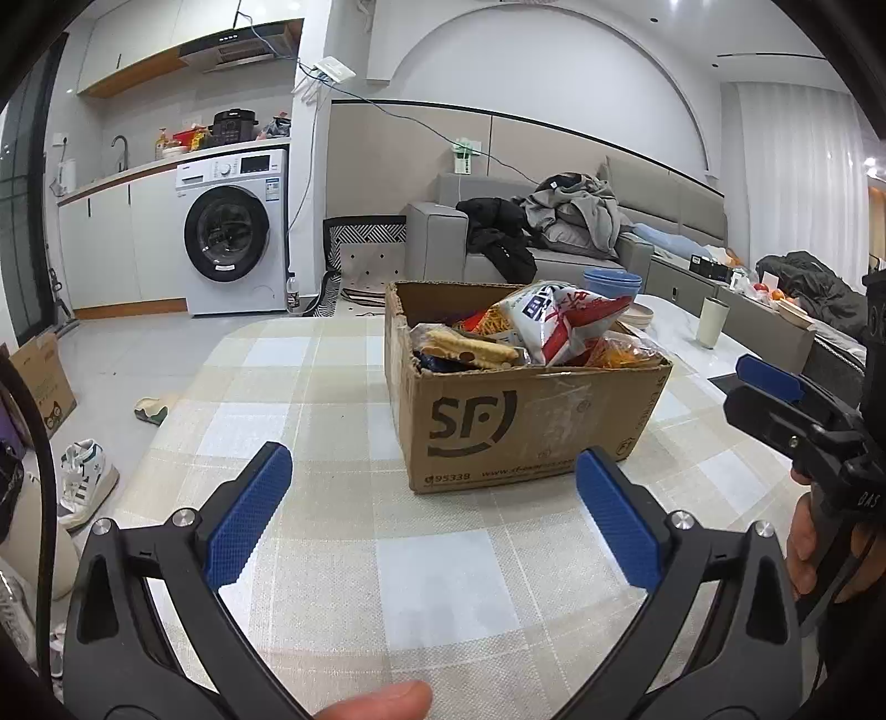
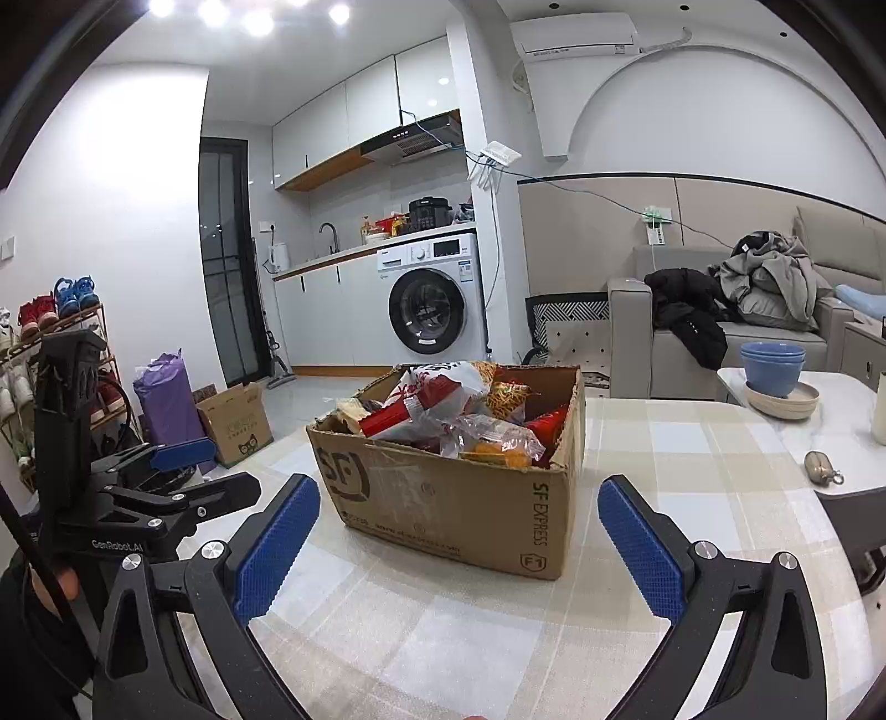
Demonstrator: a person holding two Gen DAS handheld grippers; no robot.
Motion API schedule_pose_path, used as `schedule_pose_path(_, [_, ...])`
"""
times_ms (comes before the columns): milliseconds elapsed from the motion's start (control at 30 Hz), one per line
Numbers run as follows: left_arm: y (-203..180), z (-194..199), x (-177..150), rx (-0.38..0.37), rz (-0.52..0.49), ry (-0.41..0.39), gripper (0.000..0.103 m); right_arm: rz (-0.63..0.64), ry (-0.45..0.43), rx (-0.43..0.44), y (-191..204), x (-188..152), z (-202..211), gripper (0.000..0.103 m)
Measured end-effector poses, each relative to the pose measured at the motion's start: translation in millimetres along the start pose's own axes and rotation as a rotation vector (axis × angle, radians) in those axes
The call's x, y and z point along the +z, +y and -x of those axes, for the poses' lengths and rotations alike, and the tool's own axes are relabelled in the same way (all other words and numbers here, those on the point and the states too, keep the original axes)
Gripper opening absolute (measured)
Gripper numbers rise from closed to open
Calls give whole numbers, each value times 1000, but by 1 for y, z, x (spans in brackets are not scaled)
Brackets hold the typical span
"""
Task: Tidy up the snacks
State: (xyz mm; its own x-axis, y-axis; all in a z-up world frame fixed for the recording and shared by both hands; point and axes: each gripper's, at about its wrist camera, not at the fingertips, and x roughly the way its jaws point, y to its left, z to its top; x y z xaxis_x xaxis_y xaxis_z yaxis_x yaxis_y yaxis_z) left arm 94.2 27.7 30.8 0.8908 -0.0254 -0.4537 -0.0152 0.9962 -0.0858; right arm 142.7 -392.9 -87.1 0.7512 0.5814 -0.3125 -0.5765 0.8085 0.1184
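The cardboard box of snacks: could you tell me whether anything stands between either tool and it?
Nothing visible does. Only bare checked tablecloth lies between the open left tool and the cardboard box, and likewise ahead of the open right tool. The box top is open.

Premises: a lived-in home, open-plan kitchen and living room. Evidence: white front-loading washing machine [image 2: 429,302] under a counter with black tap [image 2: 329,235], grey range hood [image 2: 412,143], beige sofa [image 1: 559,243] piled with clothes, wooden shoe rack [image 2: 52,354], wall-mounted white air conditioner [image 2: 576,34].
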Motion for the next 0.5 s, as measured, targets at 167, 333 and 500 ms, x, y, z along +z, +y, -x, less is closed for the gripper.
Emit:
schedule_pose_path(167, [6,-1,-6,5,20,-14,102,-7,-13,-12,-1,-5,4,103])
schedule_pose_path(333, [5,-3,-12,28,4,-44,102,-2,-13,-28,-1,-11,5,103])
schedule_pose_path(500, [4,-6,-15,42,0,-55,102,20,-19,-36,3,-13,6,103])
